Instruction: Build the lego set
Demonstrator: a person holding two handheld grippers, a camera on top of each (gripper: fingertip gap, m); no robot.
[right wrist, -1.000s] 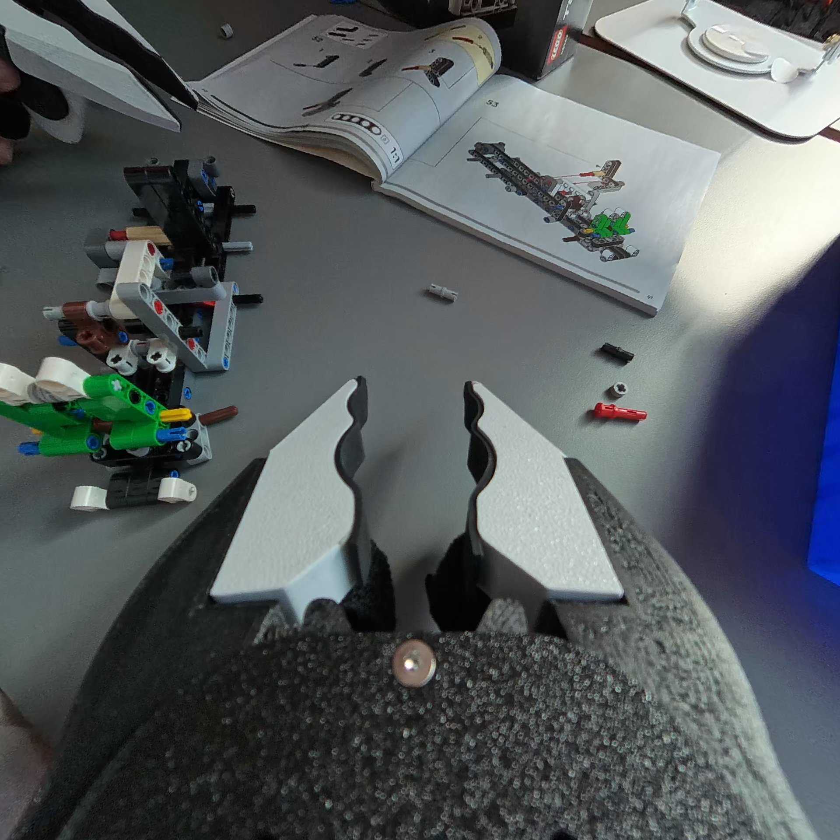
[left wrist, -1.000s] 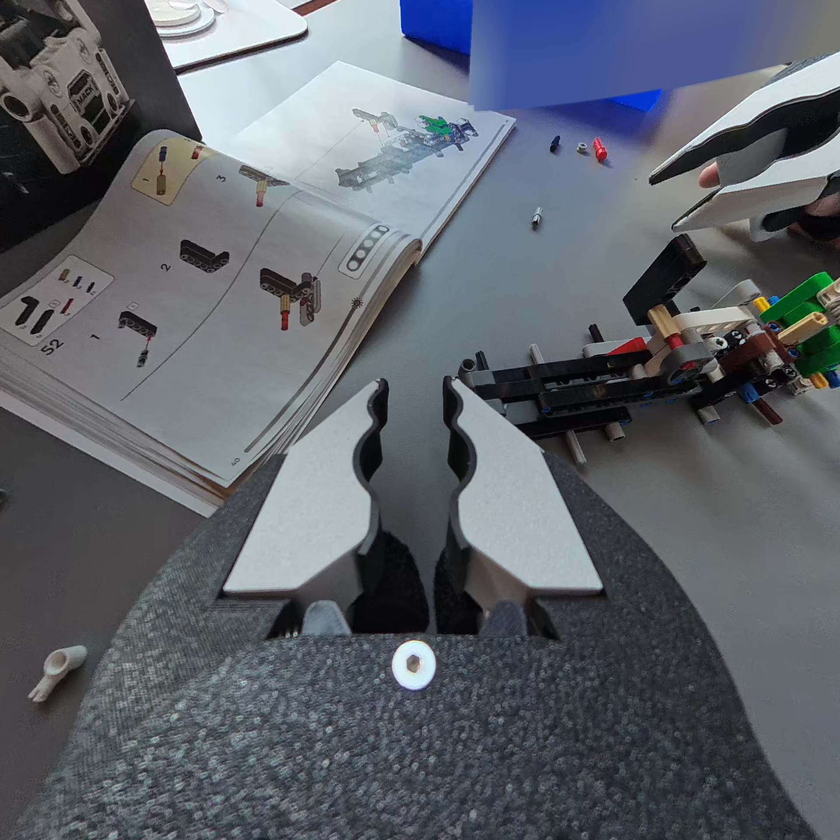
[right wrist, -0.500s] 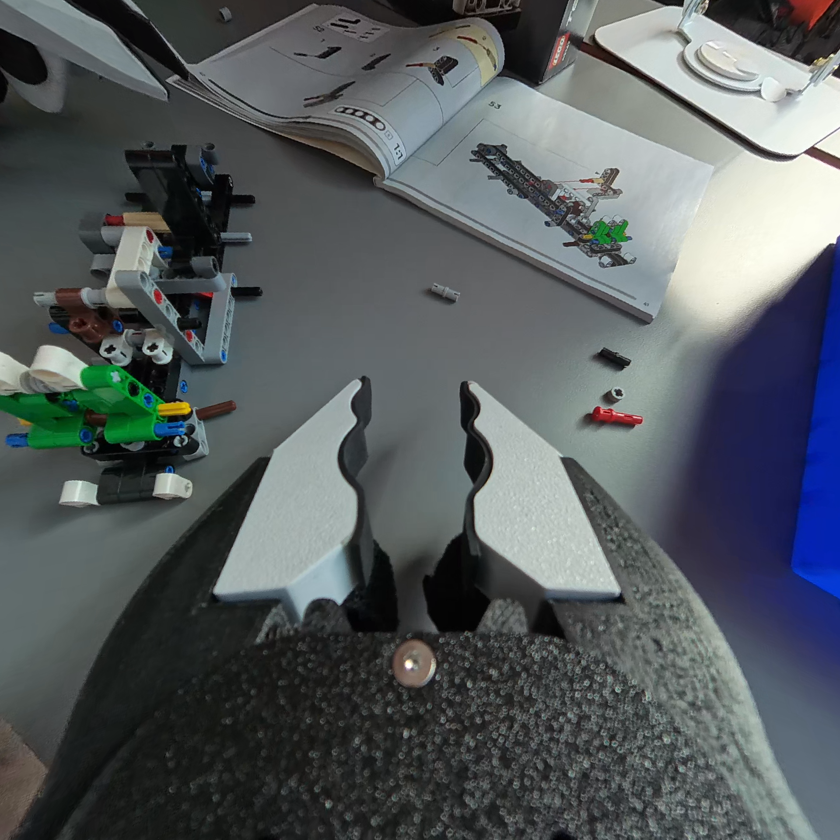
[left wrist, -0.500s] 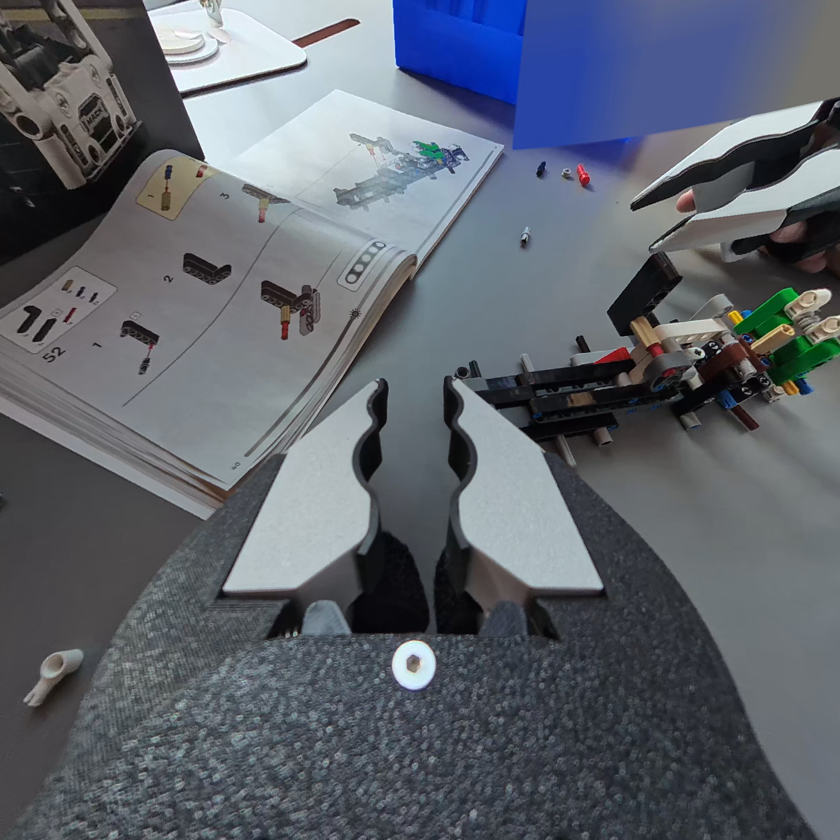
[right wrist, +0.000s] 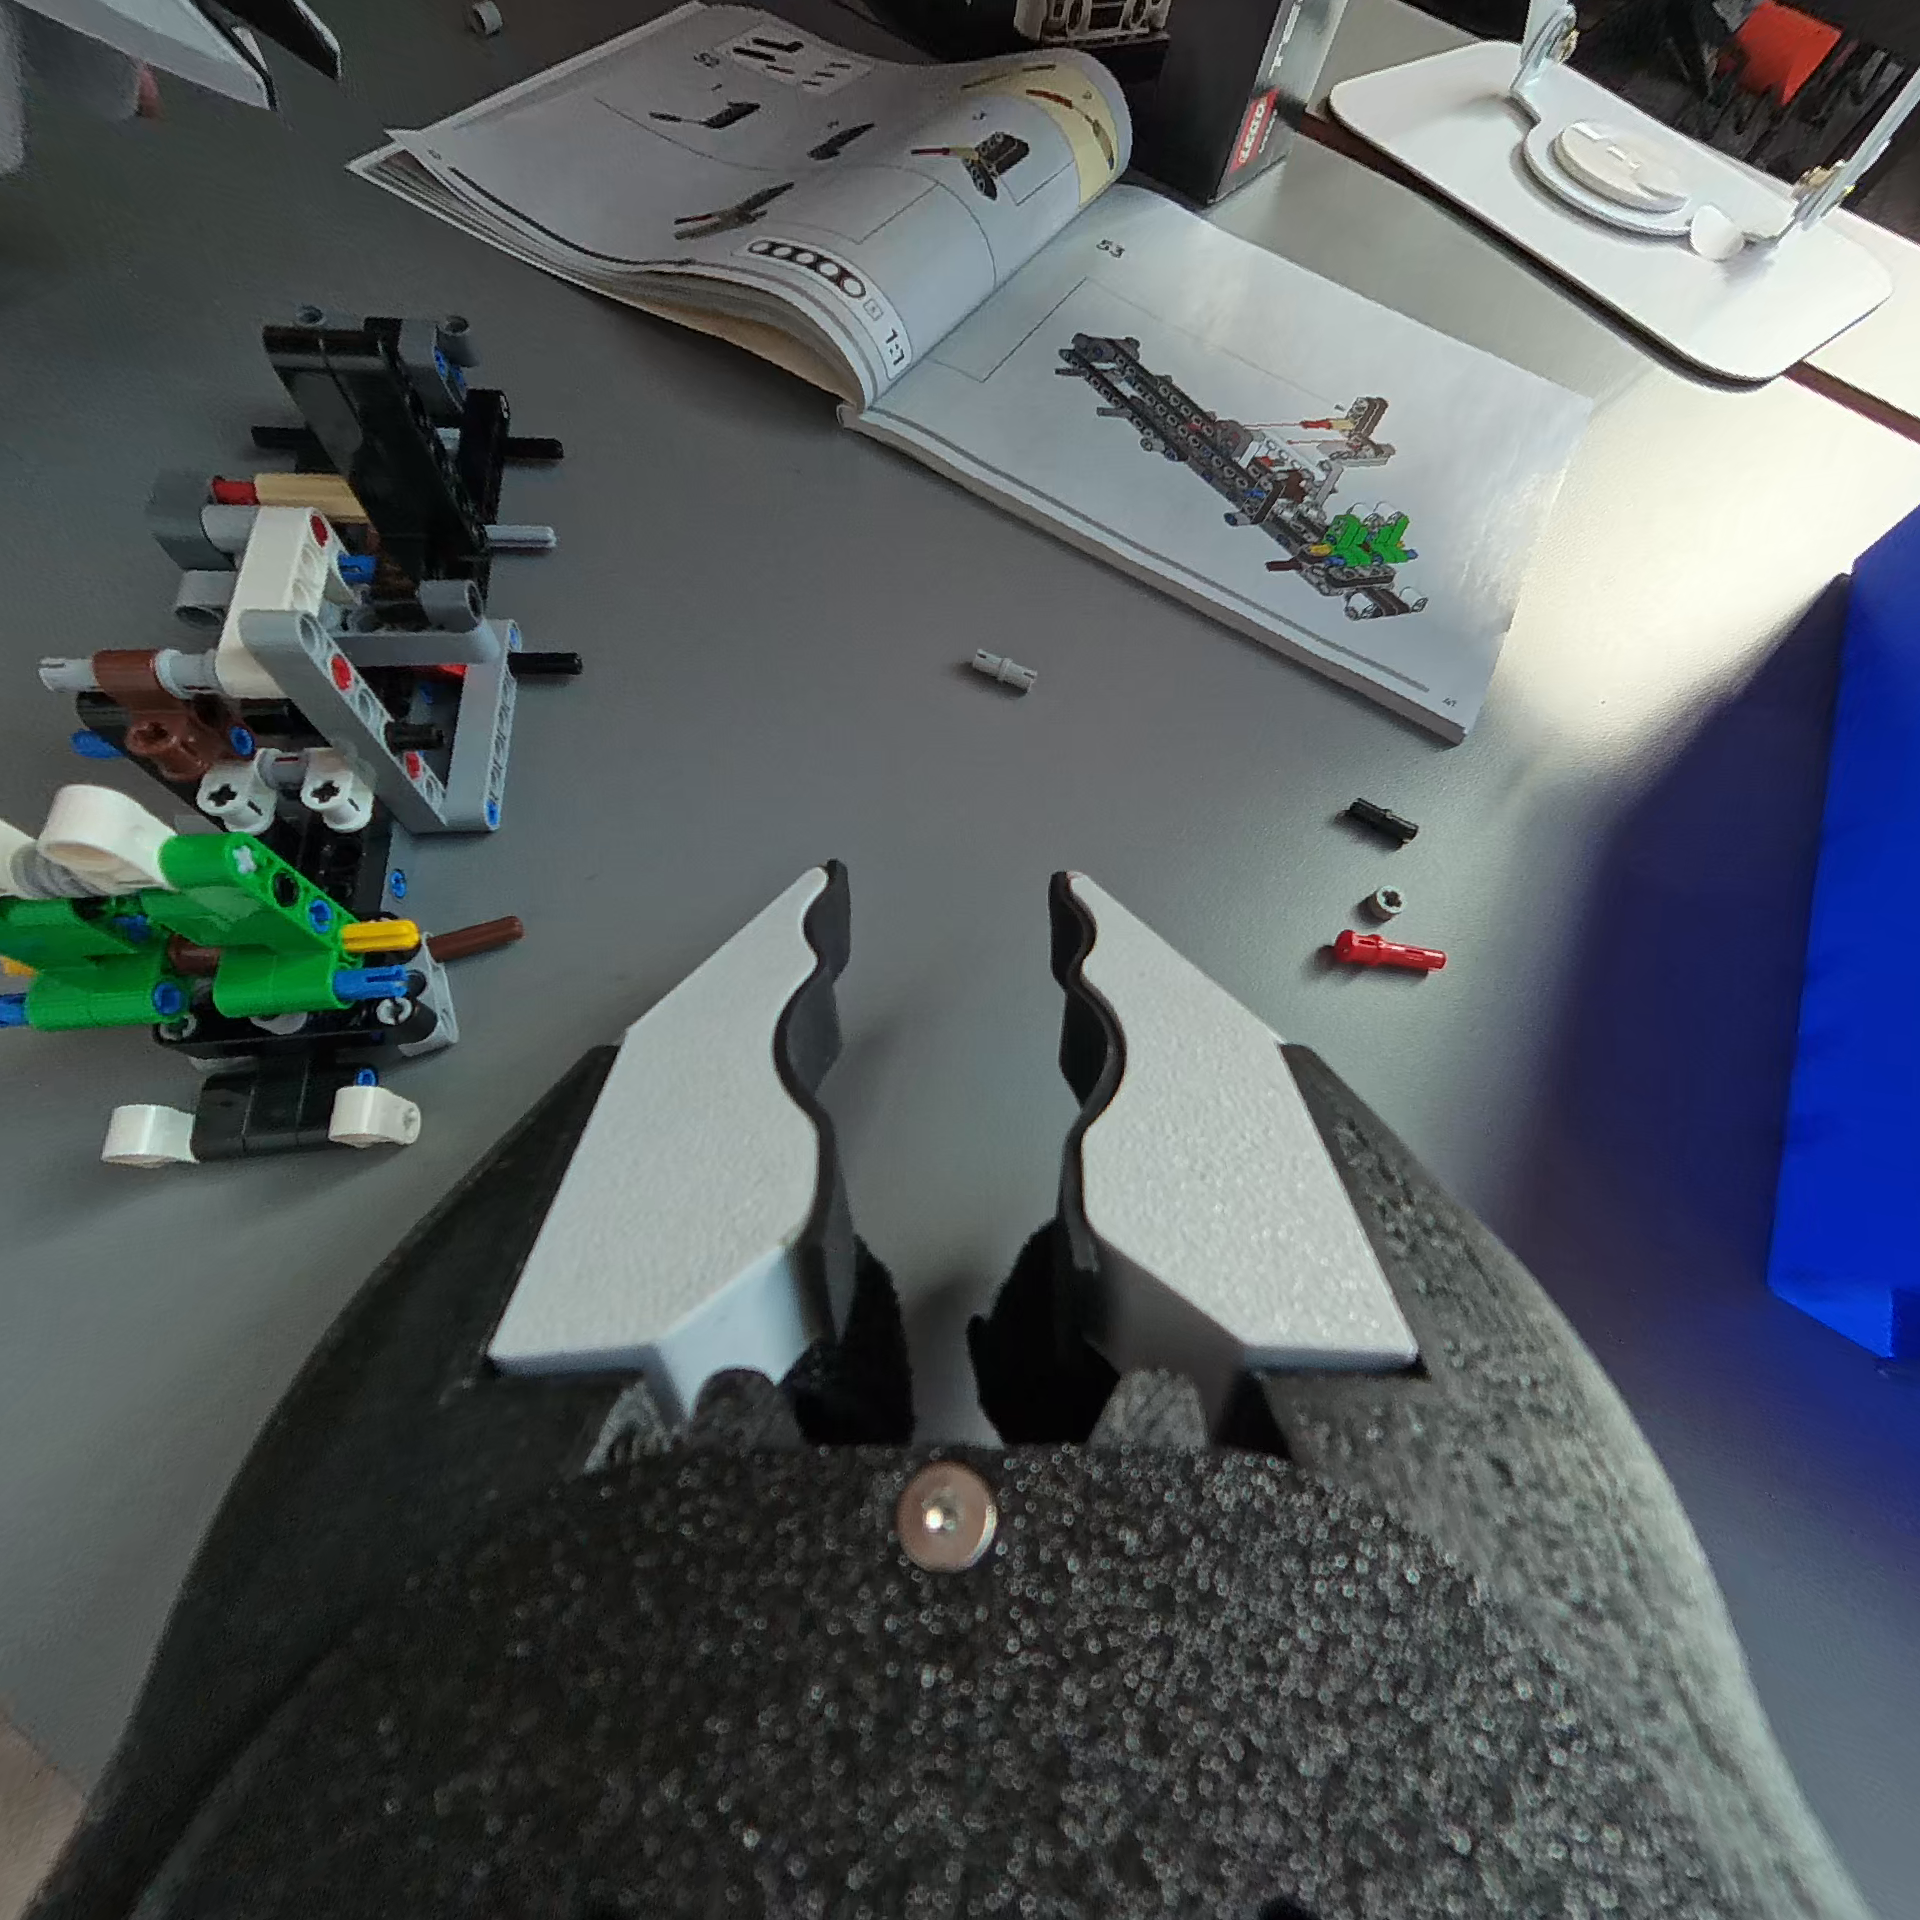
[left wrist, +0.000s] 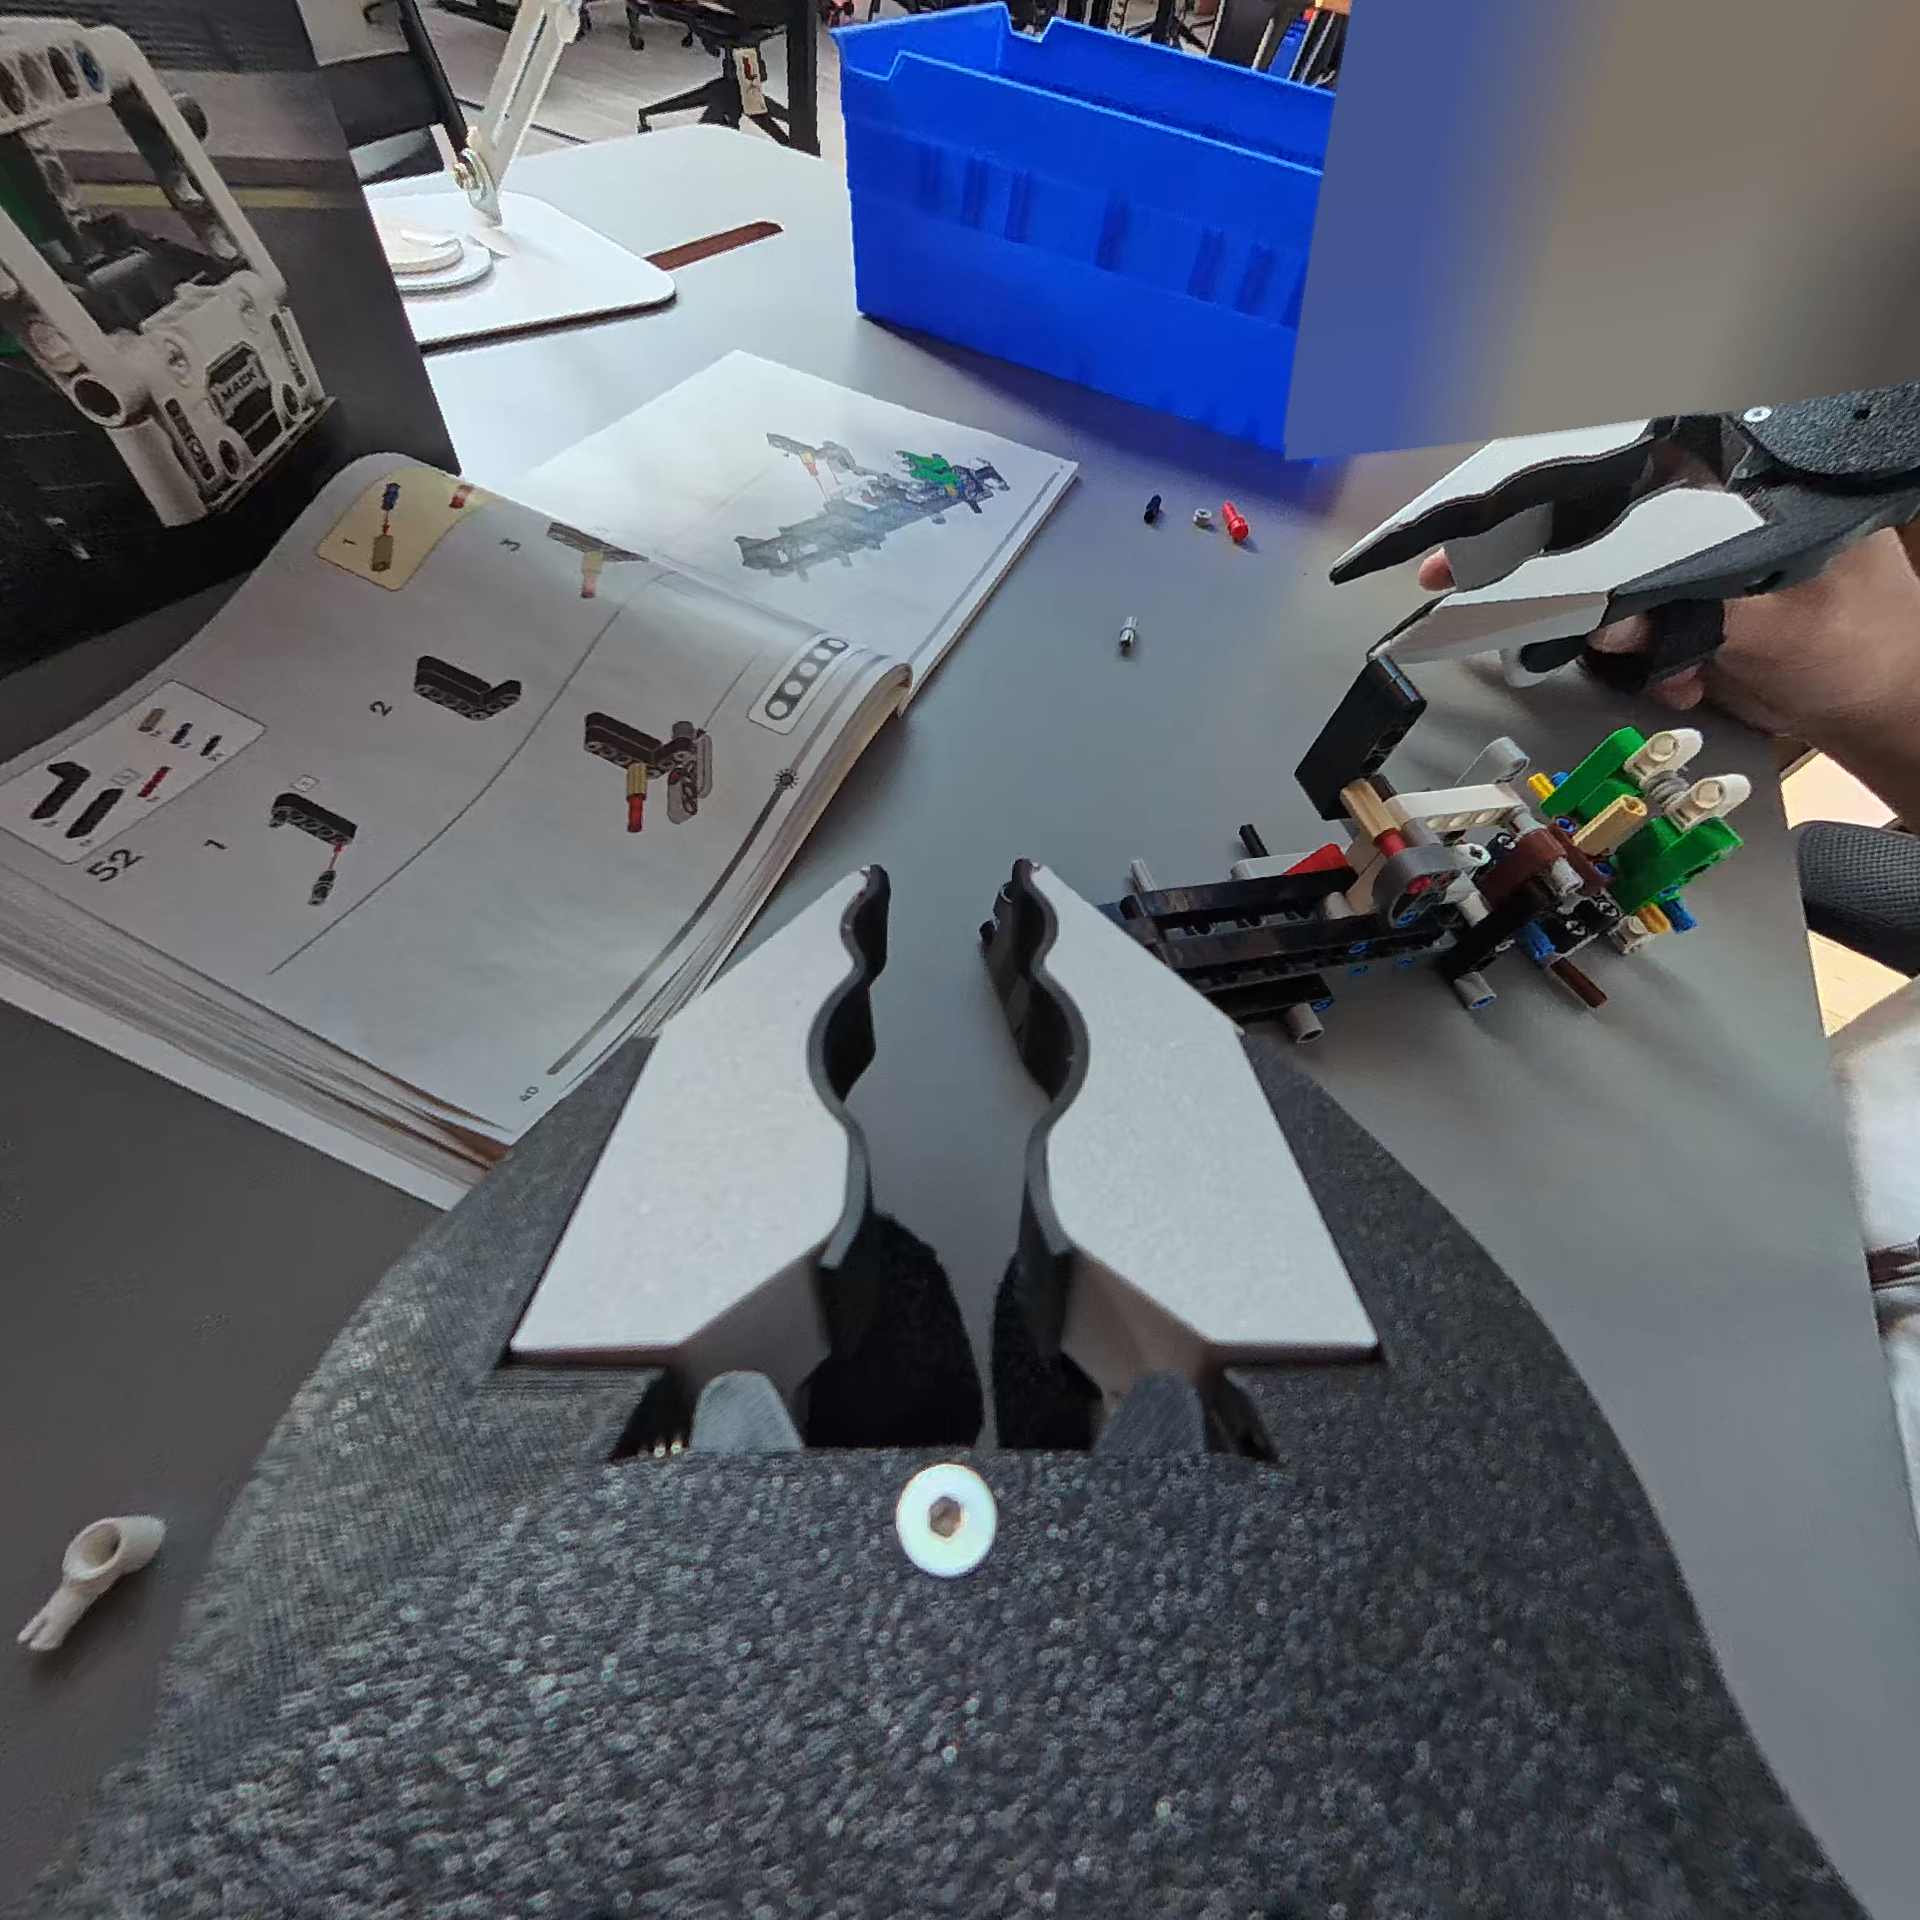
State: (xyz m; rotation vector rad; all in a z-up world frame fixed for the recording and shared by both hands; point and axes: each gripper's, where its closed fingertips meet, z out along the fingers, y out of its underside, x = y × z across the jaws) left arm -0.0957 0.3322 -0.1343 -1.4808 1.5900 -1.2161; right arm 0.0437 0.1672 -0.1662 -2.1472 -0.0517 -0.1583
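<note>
Left wrist view only: white connector (left wrist: 91, 1576), both tools (left wrist: 948, 896) (right wrist: 943, 894) parted, empty.

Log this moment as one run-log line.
left claw: open, empty | right claw: open, empty | lego model: on table, untouched | loose red pin: beside blue bin | manual: open

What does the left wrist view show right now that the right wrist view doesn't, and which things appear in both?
Only the left wrist view shows the white connector piece lying loose by the near table edge, and the person's hand holding the right gripper.

Only the right wrist view shows the small grey piece beyond the manual's far edge.

Both show the open instruction manual, the half-built lego assembly, the red pin, the grey pin and the blue bin.
</note>
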